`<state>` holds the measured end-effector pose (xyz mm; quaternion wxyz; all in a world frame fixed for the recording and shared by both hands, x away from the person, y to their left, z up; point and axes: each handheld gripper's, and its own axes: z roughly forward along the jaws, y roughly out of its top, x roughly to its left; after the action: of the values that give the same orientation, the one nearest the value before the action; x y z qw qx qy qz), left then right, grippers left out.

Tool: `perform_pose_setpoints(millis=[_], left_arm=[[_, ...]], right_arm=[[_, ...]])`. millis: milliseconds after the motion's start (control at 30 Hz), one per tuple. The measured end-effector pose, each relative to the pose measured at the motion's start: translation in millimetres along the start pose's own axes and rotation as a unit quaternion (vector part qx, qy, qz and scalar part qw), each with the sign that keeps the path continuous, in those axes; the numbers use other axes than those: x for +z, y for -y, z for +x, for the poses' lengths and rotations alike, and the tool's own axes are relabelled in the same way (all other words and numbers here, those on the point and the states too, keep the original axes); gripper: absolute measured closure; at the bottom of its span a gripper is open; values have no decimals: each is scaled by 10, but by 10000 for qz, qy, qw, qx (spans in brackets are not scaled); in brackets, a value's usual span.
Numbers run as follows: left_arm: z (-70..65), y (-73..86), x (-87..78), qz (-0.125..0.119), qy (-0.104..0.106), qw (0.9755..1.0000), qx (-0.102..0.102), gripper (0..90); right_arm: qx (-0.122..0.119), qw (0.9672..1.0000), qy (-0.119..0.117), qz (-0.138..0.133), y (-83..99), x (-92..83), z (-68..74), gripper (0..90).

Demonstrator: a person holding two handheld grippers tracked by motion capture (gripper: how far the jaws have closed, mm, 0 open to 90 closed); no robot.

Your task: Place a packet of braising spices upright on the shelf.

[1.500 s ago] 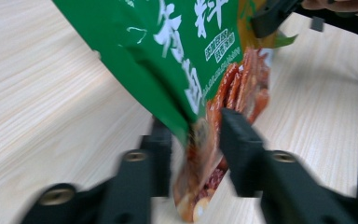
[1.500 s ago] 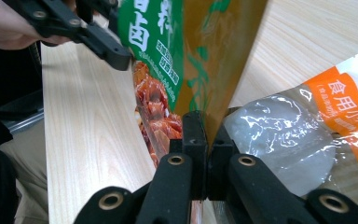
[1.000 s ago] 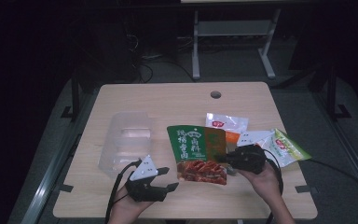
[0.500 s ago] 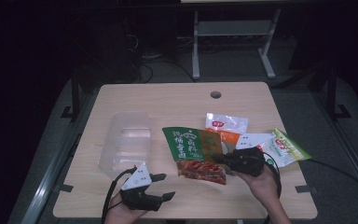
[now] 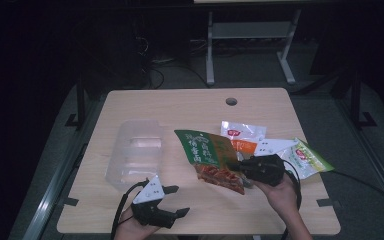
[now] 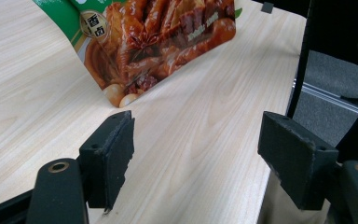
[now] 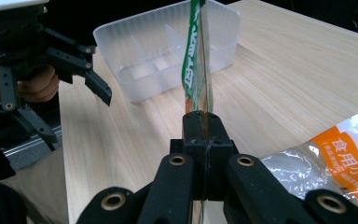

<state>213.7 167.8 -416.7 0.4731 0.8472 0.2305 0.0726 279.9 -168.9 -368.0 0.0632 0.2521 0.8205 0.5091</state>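
Note:
A green and red snack pouch [image 5: 212, 157] hangs over the table's middle, and my right gripper [image 5: 233, 165] is shut on its right edge. In the right gripper view the pouch [image 7: 196, 56] stands edge-on, pinched between the closed jaws of the right gripper [image 7: 199, 122]. My left gripper [image 5: 179, 201] sits by the near table edge, left of the pouch and apart from it. Its jaws have just been opening and nothing is between them. In the left gripper view the left gripper [image 6: 200, 149] stands wide over bare wood, with the pouch's lower corner [image 6: 158, 51] beyond it.
A clear divided plastic tray [image 5: 135, 152] sits left of the pouch. Behind and right of my right hand lie a white packet [image 5: 242, 131], an orange packet [image 5: 244, 146] and a green packet [image 5: 307, 159]. A cable hole [image 5: 231, 101] is at the far edge.
The left gripper's jaws have spread wider, and it has drawn slightly back toward the near edge. The pouch has tilted, its top swinging left. The right hand has stayed put.

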Motion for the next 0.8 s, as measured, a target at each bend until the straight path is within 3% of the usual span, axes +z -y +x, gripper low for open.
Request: perform_pose_setpoints(millis=[300,800], left_arm=[[23,6,-26,18,-21,10000,28,264],[30,7,-23,-37,-25,10000,-53,265]], right_arm=[[-78,9999,-28,-106,-126,55,28,900],[-114,9996,-100,-256,-514,187,2,900]])
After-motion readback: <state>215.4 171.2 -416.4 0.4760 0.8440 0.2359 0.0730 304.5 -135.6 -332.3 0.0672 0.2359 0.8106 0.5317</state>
